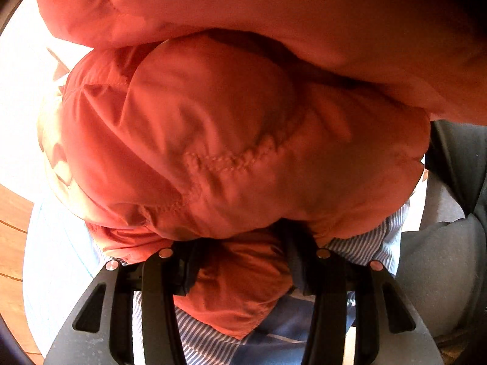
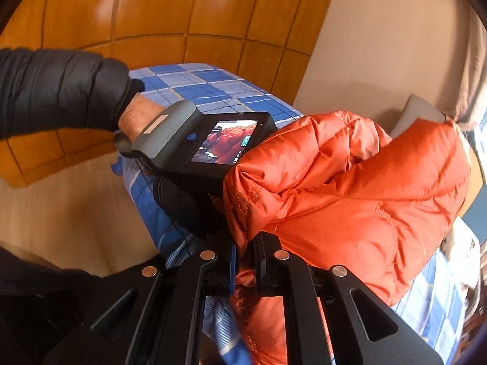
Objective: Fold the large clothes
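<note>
Both claws are pinching the orange quilted puffer jacket point(image 1: 213, 140): left claw point(image 1: 240, 273), fingertips buried; right claw point(image 2: 245, 261). Only the right view is showing the blue checked bed point(image 2: 194, 88).

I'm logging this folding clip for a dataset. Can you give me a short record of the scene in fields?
garment: orange quilted puffer jacket, bunched and lifted
left gripper: shut on jacket fabric
right gripper: shut on a jacket edge
surface: bed with blue checked cover below the jacket
person: left wrist in a black sleeve, holding the other gripper
background: wooden panelling, beige wall
fold state: not yet folded flat
</note>
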